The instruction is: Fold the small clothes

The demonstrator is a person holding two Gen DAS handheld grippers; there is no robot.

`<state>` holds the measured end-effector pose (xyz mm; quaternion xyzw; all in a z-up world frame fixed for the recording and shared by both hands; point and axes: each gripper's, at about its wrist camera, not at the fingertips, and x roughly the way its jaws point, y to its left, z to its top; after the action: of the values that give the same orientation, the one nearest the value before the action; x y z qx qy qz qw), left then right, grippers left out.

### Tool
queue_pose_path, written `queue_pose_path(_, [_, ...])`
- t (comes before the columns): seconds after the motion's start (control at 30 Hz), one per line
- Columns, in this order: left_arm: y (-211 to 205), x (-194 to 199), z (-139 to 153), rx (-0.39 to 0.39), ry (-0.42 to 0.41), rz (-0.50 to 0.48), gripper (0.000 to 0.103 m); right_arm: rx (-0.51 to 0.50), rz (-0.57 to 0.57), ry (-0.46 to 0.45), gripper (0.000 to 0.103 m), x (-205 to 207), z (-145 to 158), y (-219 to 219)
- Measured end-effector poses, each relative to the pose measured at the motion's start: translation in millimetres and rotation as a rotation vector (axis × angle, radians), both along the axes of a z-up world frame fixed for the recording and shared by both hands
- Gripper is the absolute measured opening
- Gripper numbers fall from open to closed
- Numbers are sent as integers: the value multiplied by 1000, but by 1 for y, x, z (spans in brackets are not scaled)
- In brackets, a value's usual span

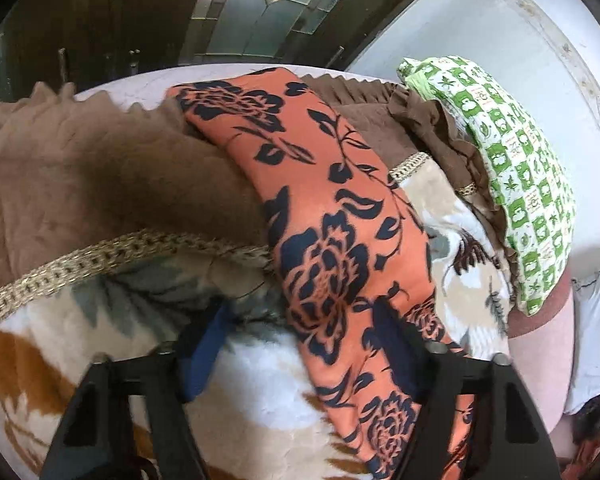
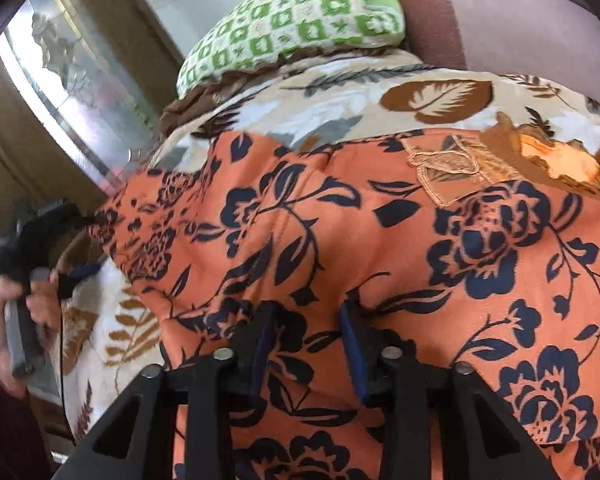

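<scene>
Orange garment (image 2: 340,240) on blanket (image 2: 440,96); left hand-held gripper (image 1: 300,344) parted astride garment edge, right hand-held gripper (image 2: 306,344) parted narrowly over garment.

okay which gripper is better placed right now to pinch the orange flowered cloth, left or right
Right, probably. The right gripper hangs open directly over the orange flowered cloth, fabric showing between its fingers. The left gripper straddles only the cloth's edge, one finger over the blanket.

Left gripper (image 1: 300,344): pitched steeply downward, fingers apart, straddling the edge of the orange floral garment (image 1: 340,240), no visible pinch. Right gripper (image 2: 306,344): pitched downward over the same garment, fingers partly apart. Left hand (image 2: 24,312): wrapped round its handle, left of the garment
</scene>
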<state>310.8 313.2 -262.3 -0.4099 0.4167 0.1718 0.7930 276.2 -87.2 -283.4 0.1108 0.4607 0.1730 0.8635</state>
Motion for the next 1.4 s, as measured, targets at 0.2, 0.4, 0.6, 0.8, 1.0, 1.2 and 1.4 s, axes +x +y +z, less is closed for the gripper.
queue_pose_path(0.2, [-5, 11, -9, -88, -53, -50, 34, 59, 13, -6, 49, -2, -2, -6])
queue_pose_path(0.4, [-8, 9, -2, -117, -218, -44, 11, 90, -23, -1, 49, -18, 13, -16])
queue_pose_path(0.6, [-61, 11, 48, 153, -300, -198, 8, 33, -79, -151, 49, -67, 60, -62])
queue_pose_path(0.8, [-164, 8, 99, 347, -409, -460, 8, 74, -240, -203, 49, -102, 82, -144])
queue_pose_path(1.0, [-318, -3, 112, 432, -449, -838, 8, 119, -377, -227, 49, -117, 79, -210])
queue_pose_path(1.2, [-450, -23, 48, 466, -292, -1188, 22, 135, -485, -212, 49, -126, 84, -268])
queue_pose_path(1.4, [-471, -22, 7, 483, -81, -1244, 41, 164, -521, -128, 59, -125, 77, -294])
